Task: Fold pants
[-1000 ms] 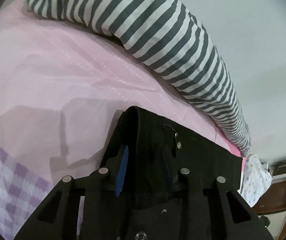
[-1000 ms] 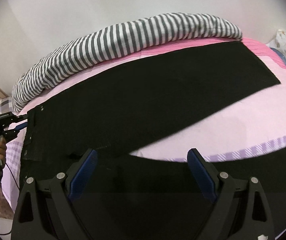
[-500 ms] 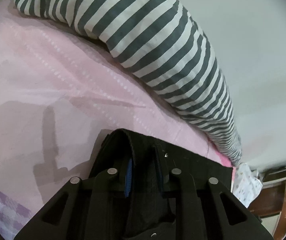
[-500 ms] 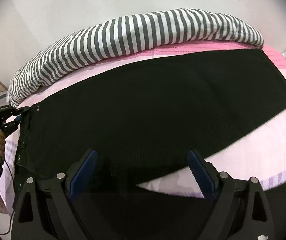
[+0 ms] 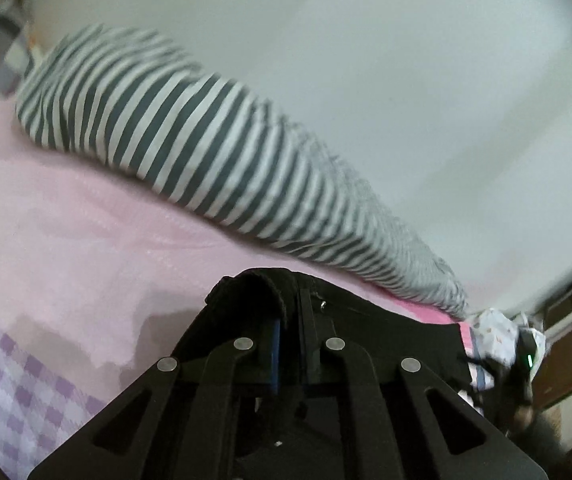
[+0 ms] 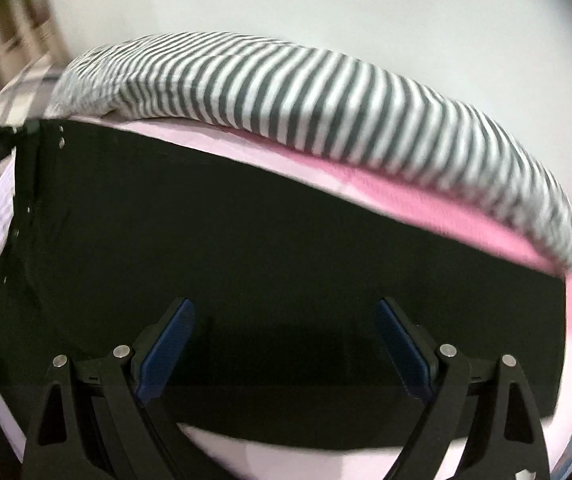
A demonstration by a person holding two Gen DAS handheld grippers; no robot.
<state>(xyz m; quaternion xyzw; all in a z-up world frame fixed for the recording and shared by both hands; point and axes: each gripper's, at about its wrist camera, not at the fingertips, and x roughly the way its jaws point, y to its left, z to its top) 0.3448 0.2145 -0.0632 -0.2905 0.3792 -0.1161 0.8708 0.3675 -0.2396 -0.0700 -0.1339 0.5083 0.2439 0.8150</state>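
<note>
Nearest in the left wrist view, the left gripper (image 5: 287, 344) has its two fingers pressed close together, pinching a fold of the waistband of the black pants (image 5: 385, 332). In the right wrist view, the right gripper (image 6: 286, 344) has its blue-padded fingers (image 6: 166, 352) spread wide apart with nothing between them, poised just above the dark cloth. The pants (image 6: 246, 260) lie spread flat across a pink bedsheet (image 6: 425, 196), waistband to the left, legs reaching right. Beyond them, a long grey-and-white striped blanket (image 6: 325, 96) lies bunched along the bed's far edge, against a plain white wall (image 6: 325, 4).
</note>
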